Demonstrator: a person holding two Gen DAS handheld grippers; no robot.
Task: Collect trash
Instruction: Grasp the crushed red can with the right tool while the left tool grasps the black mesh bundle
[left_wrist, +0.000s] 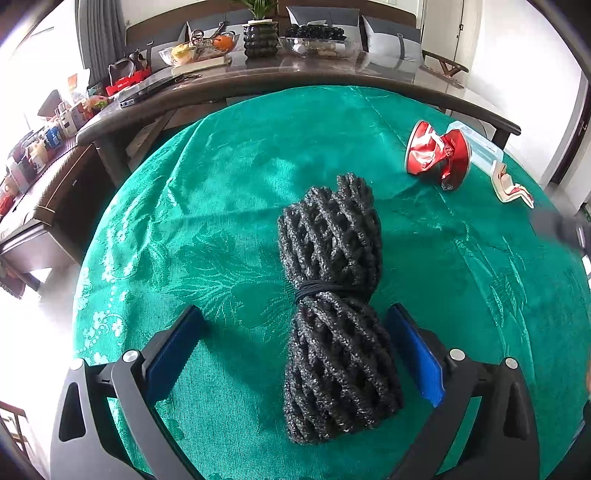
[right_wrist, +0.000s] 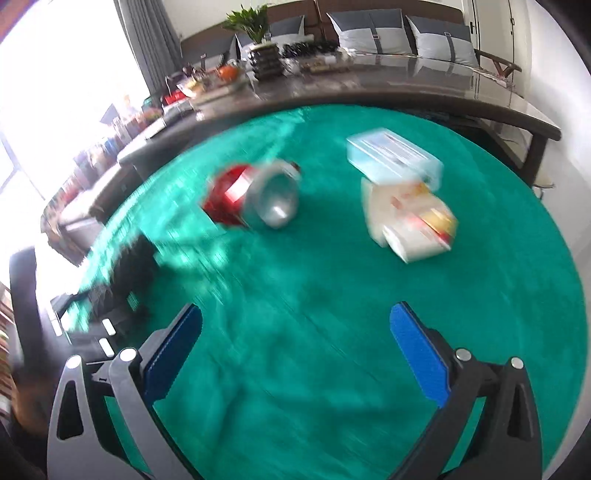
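Both jaws apart, left gripper (left_wrist: 295, 332) straddling black foam net bundle (left_wrist: 330, 302) cinched mid-length on green tablecloth (left_wrist: 221, 184), crushed red can (left_wrist: 437, 155) near its far-right edge, right gripper (right_wrist: 295, 332) view blurred, two cartons (right_wrist: 402, 195) clearer there.

A round table under a green patterned cloth (left_wrist: 229, 192) carries everything. Between the wide-apart fingers of the left gripper (left_wrist: 295, 325) lies a black foam net bundle (left_wrist: 332, 295) tied at its waist; far ahead and to its right lie a crushed red can (left_wrist: 437, 153), a clear plastic box (left_wrist: 476, 146) just behind it, and a flattened white carton (left_wrist: 511, 186). Ahead of the right gripper (right_wrist: 295, 325) the can sits left and the box and carton right, blurred.
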